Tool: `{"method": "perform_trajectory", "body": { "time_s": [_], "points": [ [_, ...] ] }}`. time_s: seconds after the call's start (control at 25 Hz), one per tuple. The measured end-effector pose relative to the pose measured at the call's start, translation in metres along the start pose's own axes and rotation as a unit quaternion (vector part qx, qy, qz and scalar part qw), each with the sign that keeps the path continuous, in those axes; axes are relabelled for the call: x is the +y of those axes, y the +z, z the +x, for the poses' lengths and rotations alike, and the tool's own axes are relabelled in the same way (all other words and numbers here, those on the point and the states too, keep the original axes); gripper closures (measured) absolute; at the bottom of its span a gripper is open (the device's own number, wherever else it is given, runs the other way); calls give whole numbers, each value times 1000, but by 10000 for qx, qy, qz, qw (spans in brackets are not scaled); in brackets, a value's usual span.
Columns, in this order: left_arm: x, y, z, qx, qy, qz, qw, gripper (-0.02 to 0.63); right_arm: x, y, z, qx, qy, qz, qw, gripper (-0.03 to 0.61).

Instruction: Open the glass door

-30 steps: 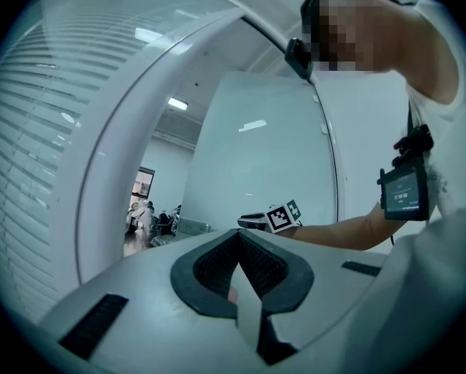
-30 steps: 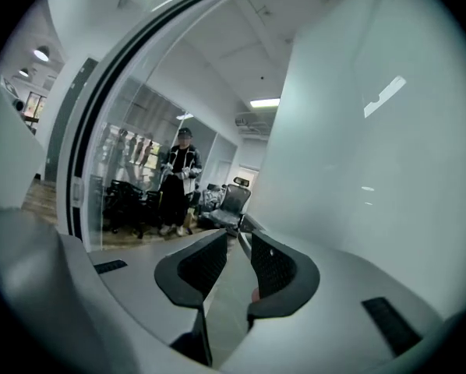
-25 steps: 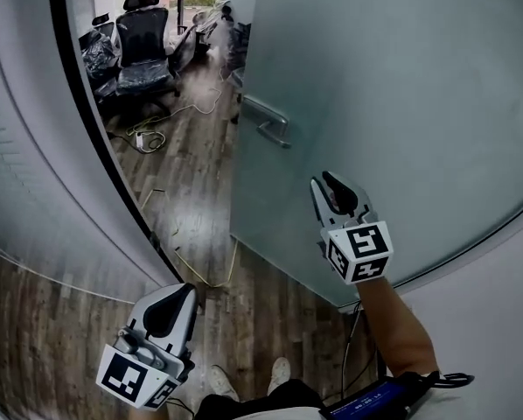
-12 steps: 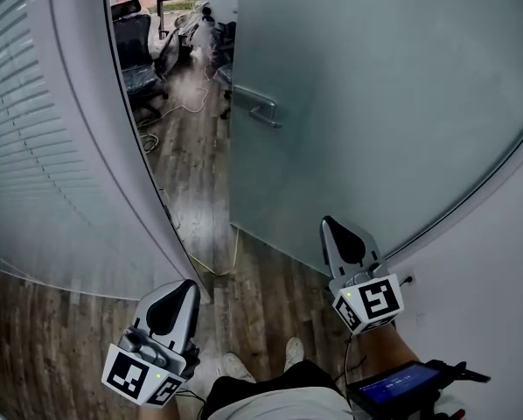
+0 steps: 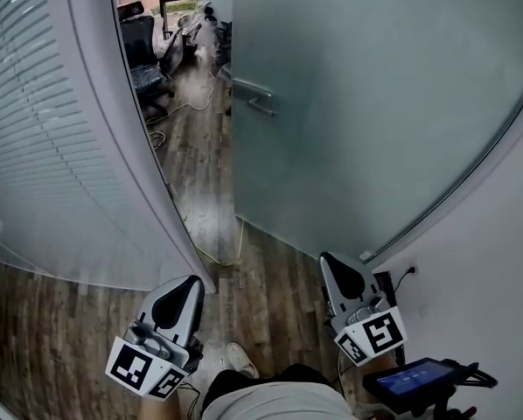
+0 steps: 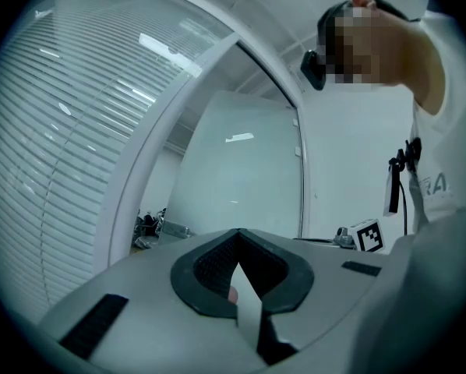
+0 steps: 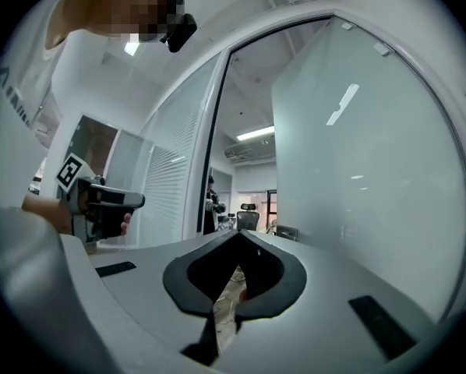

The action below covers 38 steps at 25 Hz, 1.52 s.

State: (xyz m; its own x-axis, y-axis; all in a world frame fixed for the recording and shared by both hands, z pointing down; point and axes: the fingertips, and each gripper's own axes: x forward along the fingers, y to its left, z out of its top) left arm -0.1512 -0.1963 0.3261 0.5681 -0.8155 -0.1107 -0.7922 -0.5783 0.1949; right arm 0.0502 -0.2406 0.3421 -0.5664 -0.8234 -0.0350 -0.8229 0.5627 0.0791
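right gripper (image 5: 333,264) has backed off the glass door (image 5: 366,103) toward the body, jaws closed, empty. left gripper (image 5: 190,283) closed, empty too. door stands ajar ahead, handle (image 5: 254,100) well apart. opening looks done; next, widen it only if needed.

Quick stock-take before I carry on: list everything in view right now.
glass door: one, frosted grey-green, standing open, centre and right
door handle: one, metal, on the door's left edge
blinds: one set, white, far left
office chair: one, black, room beyond the doorway
cables: several, pale, floor beyond the doorway
floor: one, brown wood, underfoot
screen device: one, blue-lit, bottom right
shoe: one, white, bottom centre
left gripper: one, grey, shut, bottom left
right gripper: one, grey, shut, bottom right
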Motion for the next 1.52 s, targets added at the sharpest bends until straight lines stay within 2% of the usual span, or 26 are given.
{"method": "perform_trajectory", "body": {
  "time_s": [0.2, 0.44, 0.84, 1.08, 1.36, 1.52],
  "points": [
    [-21, 3, -9, -20, 236, 73, 9997, 614, -6, 3, -25, -24, 66, 23, 10000, 575],
    [-87, 22, -29, 102, 477, 249, 9985, 614, -15, 35, -86, -83, 232, 107, 9996, 575],
    [-158, 10, -75, 194, 849, 357, 9956, 614, -4, 31, -155, -140, 580, 407, 9974, 575],
    [-172, -12, -81, 192, 834, 504, 9951, 614, 6, 18, -178, -248, 679, 524, 9960, 575],
    [-168, 26, -111, 94, 782, 562, 9953, 614, 47, 55, -180, -52, 741, 432, 9963, 577],
    [-159, 33, -125, 86, 837, 580, 9948, 614, 67, 66, -170, -39, 793, 279, 9965, 577]
  ]
}}
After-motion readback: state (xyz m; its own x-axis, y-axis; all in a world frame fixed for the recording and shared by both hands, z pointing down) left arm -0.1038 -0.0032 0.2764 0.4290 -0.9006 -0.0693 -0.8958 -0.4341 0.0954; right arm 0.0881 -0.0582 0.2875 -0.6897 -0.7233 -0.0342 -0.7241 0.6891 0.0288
